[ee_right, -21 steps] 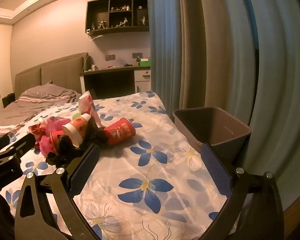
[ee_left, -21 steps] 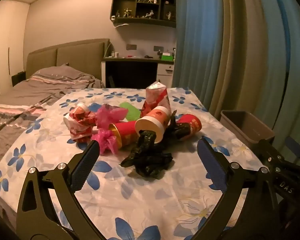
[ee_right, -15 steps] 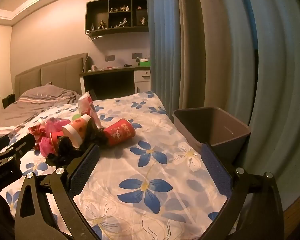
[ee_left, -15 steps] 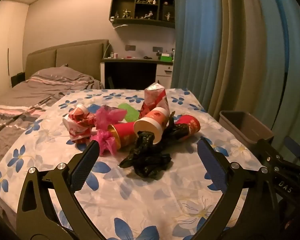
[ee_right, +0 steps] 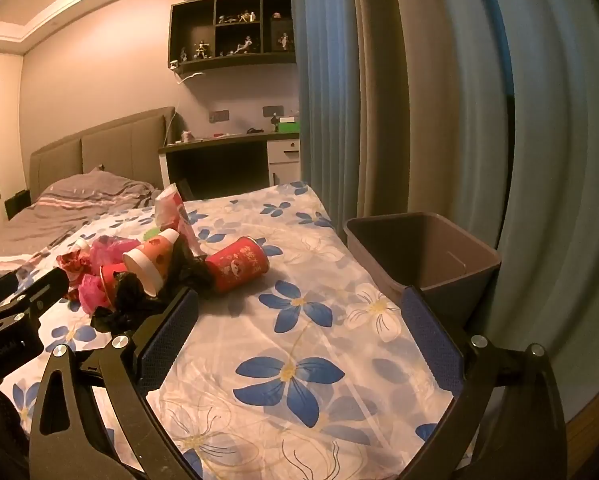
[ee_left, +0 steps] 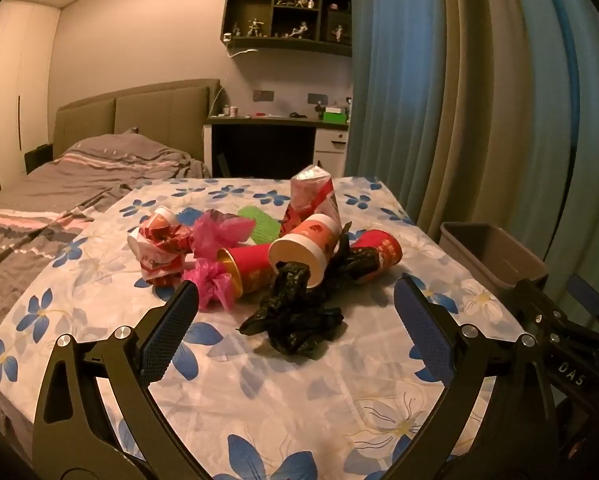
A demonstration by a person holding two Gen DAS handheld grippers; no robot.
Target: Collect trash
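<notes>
While both grippers hover over the flowered surface, counts follow.
Left gripper (ee_left: 295, 312): jaws wide apart, nothing held; aimed at the trash pile.
Right gripper (ee_right: 299, 316): jaws wide apart, nothing held; bare cloth between them.
Surface: flowered cloth (ee_left: 259, 392) carries all the trash; what lies under it cannot be told.
Paper cups: four counted, all lying down: red cup (ee_right: 239, 264), white-rimmed cup (ee_left: 303, 248), gold-rimmed red cup (ee_left: 247, 270), crushed cup (ee_left: 155, 236).
Black plastic bags: one crumpled mass (ee_left: 295, 316), touching two cup mouths; could be several pieces.
Pink wrappers: two wads (ee_left: 219, 232), (ee_left: 215, 284).
Carton: one, upright, red and white (ee_left: 311, 196).
Green item: one (ee_left: 259, 224), mostly hidden behind the cups.
Bin: one, grey (ee_right: 423, 256), at the cloth's right edge, away from the pile; its base is cut off.
</notes>
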